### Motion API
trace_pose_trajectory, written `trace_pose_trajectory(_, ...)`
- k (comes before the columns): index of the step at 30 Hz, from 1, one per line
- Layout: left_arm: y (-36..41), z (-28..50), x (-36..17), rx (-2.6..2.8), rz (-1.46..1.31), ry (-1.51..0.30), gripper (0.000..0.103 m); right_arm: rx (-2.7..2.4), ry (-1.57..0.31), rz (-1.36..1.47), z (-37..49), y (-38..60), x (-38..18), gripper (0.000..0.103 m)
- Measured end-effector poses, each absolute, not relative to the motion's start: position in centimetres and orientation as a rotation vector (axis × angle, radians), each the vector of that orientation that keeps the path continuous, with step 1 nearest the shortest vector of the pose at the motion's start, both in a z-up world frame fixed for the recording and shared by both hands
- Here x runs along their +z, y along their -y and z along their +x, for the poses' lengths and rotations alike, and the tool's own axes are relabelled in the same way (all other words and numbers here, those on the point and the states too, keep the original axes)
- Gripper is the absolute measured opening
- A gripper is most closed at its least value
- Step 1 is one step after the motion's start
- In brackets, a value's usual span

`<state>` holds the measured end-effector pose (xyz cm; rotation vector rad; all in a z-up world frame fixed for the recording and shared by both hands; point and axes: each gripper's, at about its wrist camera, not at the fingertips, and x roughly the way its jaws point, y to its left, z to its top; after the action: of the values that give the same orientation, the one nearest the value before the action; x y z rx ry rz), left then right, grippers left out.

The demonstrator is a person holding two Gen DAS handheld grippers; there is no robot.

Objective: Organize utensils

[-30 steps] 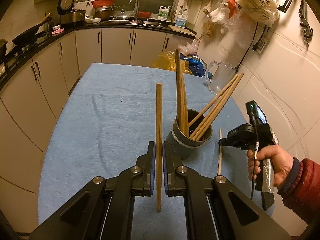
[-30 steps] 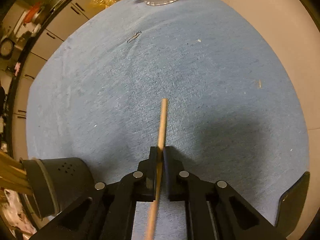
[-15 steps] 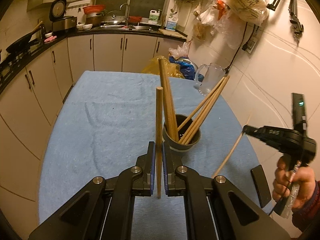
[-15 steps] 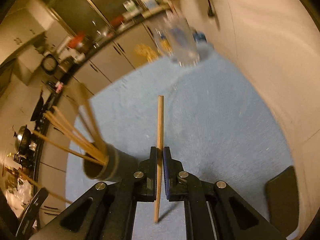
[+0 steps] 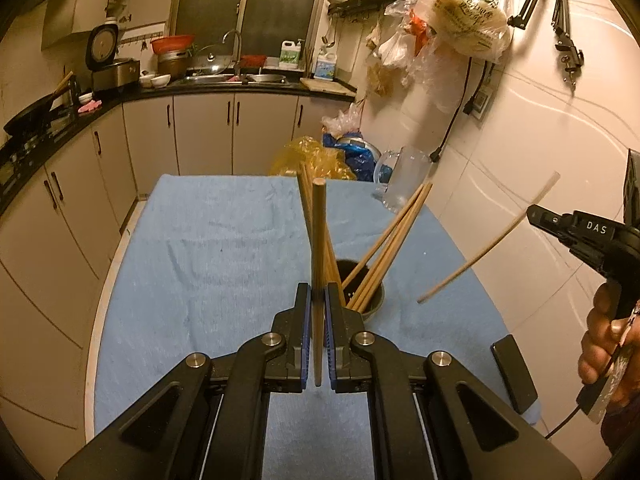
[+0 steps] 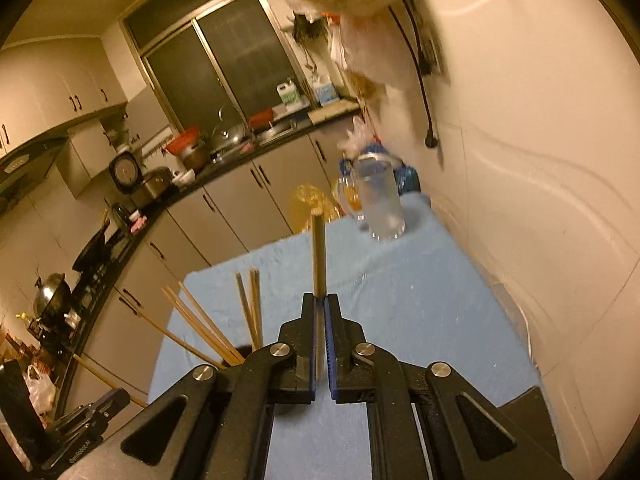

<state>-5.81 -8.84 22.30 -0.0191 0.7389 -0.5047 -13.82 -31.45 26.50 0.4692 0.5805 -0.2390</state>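
A dark round utensil holder [image 5: 374,304] stands on the blue cloth [image 5: 224,248] with several wooden chopsticks [image 5: 394,236] leaning in it. My left gripper [image 5: 318,312] is shut on one wooden chopstick [image 5: 319,240], held upright just in front of the holder. My right gripper [image 6: 320,316] is shut on another chopstick [image 6: 319,252], lifted clear of the table. In the left wrist view that chopstick [image 5: 488,244] hangs tilted in the air to the right of the holder. The holder's chopsticks [image 6: 208,324] show at lower left in the right wrist view.
A glass mug [image 5: 404,176] stands at the far right corner of the table, also in the right wrist view [image 6: 380,200]. A dark flat object [image 5: 514,376] lies at the near right edge. The tiled wall [image 5: 520,160] runs close along the right. Kitchen counters lie beyond.
My right gripper has picked its chopstick off the cloth and raised and tilted it up beside the holder. My left gripper has risen and moved closer to the holder, still holding its chopstick.
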Motion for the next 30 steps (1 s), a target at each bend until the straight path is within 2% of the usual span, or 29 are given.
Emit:
trace_pose_trajectory(6, 8.9, -5.5, 23.3, -0.511, -0.022, -0.719, 0.006, -0.211, -0.576, 0.466, -14.4, 31.1, 28.4, 0.001)
trace_pose_trajectory(9, 8.8, -5.2, 23.5, -0.509, -0.025, -0.717, 0.006, -0.183, -0.639, 0.511, -13.7, 31.6, 27.6, 0.001)
trace_pose_trajectory(12, 8.8, -5.1, 23.5, -0.505, -0.026, -0.720, 0.006, -0.176, -0.749, 0.611, -12.2, 33.7, 24.5, 0.003)
trace_pose_trajectory(16, 8.9, -4.8, 23.3, -0.486, -0.025, -0.730, 0.006, -0.224, -0.898, 0.759, -9.5, 38.1, 18.2, 0.025)
trace_pose_trajectory(22, 9.0, -3.9, 22.9, -0.439, -0.034, -0.756, 0.006, -0.362, -1.056, 0.805, -3.2, 44.4, 10.7, 0.028)
trace_pose_trajectory(28, 9.2, -3.1, 22.3, -0.391, -0.040, -0.772, 0.006, -0.410, -1.156, 0.701, 3.3, 46.3, 6.1, 0.028)
trace_pose_trajectory(30, 9.2, -2.9, 22.1, -0.378, -0.047, -0.775, 0.006, -0.423, -1.220, 0.646, 5.1, 46.1, 4.7, 0.022)
